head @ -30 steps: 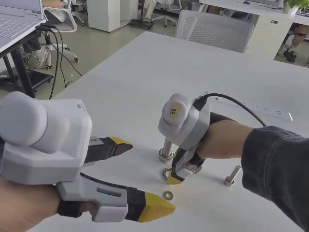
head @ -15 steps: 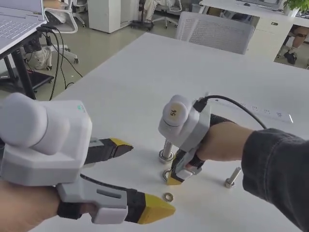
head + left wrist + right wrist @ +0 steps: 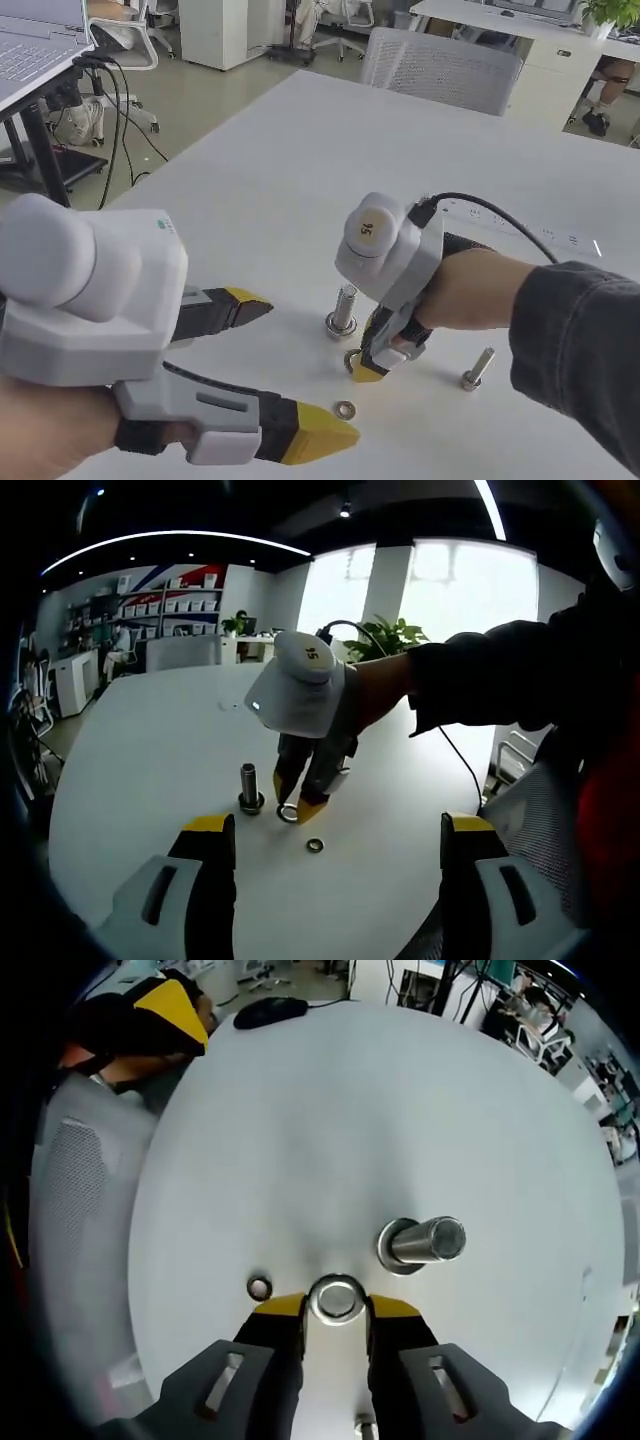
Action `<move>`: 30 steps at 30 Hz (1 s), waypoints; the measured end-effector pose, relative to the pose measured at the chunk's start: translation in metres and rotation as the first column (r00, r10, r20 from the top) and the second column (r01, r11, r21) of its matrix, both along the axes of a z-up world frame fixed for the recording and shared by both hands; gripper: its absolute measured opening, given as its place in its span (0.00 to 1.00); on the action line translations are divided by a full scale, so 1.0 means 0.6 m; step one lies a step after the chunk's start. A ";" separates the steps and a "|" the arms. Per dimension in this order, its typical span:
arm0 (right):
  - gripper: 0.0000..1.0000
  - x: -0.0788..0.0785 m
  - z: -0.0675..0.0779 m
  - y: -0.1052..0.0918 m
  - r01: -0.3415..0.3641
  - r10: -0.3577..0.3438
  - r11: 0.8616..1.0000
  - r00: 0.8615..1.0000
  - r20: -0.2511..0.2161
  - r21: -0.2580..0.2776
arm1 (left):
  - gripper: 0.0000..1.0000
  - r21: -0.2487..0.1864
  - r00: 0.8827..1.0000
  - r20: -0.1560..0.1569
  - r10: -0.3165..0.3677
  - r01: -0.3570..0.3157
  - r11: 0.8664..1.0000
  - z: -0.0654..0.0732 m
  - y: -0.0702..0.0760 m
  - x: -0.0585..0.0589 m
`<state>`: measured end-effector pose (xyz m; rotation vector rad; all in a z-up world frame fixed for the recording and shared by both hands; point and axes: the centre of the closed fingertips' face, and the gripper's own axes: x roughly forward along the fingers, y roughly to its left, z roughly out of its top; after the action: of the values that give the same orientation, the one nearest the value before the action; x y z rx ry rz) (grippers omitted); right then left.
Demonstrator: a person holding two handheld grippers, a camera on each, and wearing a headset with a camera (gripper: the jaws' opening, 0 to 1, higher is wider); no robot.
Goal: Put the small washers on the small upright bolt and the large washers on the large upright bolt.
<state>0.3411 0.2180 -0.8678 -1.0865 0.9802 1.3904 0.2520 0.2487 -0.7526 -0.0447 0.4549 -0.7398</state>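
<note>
My right gripper [image 3: 364, 368] points down at the white table, shut on a large washer [image 3: 352, 358] just right of the large upright bolt [image 3: 343, 308]. In the right gripper view the large washer [image 3: 336, 1298] sits between the yellow fingertips [image 3: 283, 1306], with the large bolt [image 3: 420, 1241] beyond it to the right and a small washer [image 3: 259, 1287] to the left. The small washer [image 3: 345, 409] lies flat on the table. A small bolt [image 3: 478, 366] stands to the right. My left gripper [image 3: 290, 370] is open at the near left, and its own view shows the right gripper [image 3: 300, 806].
A grey mesh chair [image 3: 440, 62] stands at the table's far edge. A white power strip [image 3: 515, 217] lies behind the right hand, and a black cable [image 3: 480, 212] runs from the right gripper. A laptop [image 3: 35, 45] sits on a stand at the far left.
The right gripper has tilted and shifted slightly right, still at the large washer. The left gripper has hardly moved.
</note>
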 end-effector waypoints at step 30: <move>0.24 0.027 0.146 -0.017 -0.015 0.010 0.998 0.996 0.090 0.057 | 0.84 0.001 1.000 0.003 -0.009 0.009 1.000 0.004 -0.005 -0.003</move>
<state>0.3571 0.2078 -0.7803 -1.1044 0.8646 1.3598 0.2501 0.2459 -0.7502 -0.0408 0.4527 -0.7484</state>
